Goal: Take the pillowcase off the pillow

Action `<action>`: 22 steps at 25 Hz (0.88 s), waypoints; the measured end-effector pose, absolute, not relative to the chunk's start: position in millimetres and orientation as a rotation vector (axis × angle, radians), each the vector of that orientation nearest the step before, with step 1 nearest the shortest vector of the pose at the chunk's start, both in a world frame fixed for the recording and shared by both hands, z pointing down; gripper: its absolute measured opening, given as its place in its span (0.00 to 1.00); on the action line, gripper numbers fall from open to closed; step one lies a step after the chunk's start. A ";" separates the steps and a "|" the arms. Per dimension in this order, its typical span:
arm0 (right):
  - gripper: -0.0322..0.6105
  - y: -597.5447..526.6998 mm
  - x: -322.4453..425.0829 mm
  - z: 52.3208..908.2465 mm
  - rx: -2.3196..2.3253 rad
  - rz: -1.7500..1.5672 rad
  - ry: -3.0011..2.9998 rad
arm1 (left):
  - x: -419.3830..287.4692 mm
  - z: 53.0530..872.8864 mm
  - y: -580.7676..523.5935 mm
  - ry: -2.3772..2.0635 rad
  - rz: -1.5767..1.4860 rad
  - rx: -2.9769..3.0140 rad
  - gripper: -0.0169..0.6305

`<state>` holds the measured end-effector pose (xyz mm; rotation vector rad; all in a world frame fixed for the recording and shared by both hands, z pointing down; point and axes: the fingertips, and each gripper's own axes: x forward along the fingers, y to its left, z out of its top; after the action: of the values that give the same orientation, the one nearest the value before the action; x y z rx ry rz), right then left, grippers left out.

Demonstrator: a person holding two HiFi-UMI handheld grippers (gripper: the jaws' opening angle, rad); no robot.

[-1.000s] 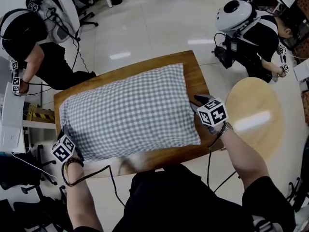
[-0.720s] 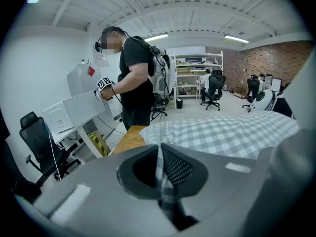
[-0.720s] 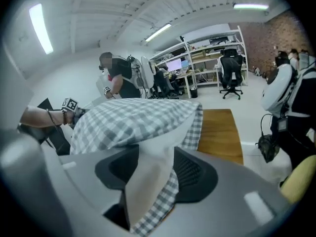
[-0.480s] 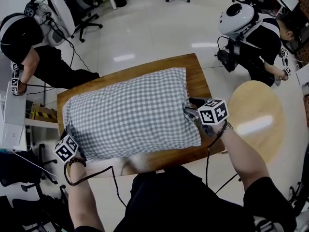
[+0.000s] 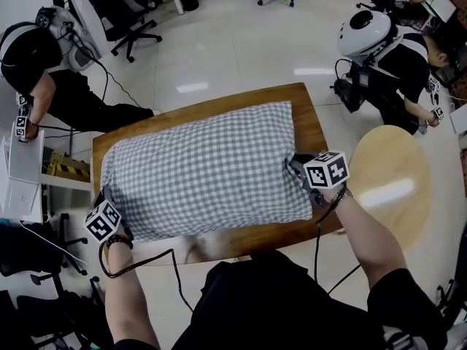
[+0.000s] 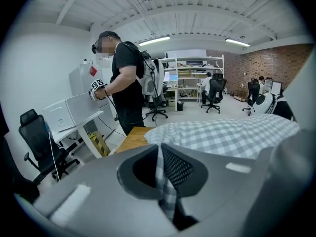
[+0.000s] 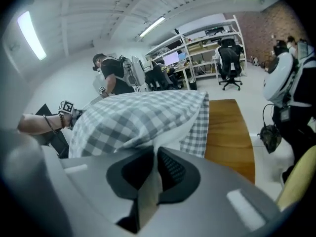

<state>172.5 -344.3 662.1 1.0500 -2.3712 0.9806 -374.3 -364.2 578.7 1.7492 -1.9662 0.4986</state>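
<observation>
The left gripper (image 6: 161, 157) has its jaws pressed together on a pinch of the grey-and-white checked cotton pillowcase (image 5: 197, 168), with a strip of check running up between the pads. It bites the near left corner, at the closed end, presumably so the cover can be held or hauled from there. The right gripper (image 7: 155, 157) has just been closing its jaws. They stand together on a fold of plain white cloth, which I take to be the soft white pillow (image 7: 170, 135) itself, showing at the right end where the checked cover gapes open. That split makes sense: one tool is on the cover and the other on the filling, so the two can be drawn apart (gripping the same layer twice would only drag the whole bundle). The pillow, almost wholly inside its case, lies flat across the rectangular brown wooden table (image 5: 310, 119) and fills most of it. A round pale wooden table (image 5: 390, 177) stands just to the right, beyond the right hand. By my judgement the stripping itself has not yet begun.
</observation>
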 end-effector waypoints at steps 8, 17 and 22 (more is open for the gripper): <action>0.07 -329.1 225.9 608.9 1.279 0.634 -2.281 | -377.1 562.9 -341.0 -2.009 0.429 1.729 0.04; 0.07 -295.3 266.2 629.0 1.442 0.521 -2.226 | -364.4 599.5 -314.9 -2.038 0.342 1.753 0.04; 0.07 -284.4 270.8 616.8 1.517 0.528 -2.197 | -385.3 593.4 -304.3 -2.050 0.284 1.739 0.04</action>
<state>270.8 -284.4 616.8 1.5168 -2.1973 0.5277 -385.3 -304.3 593.4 1.7388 -2.0497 0.2835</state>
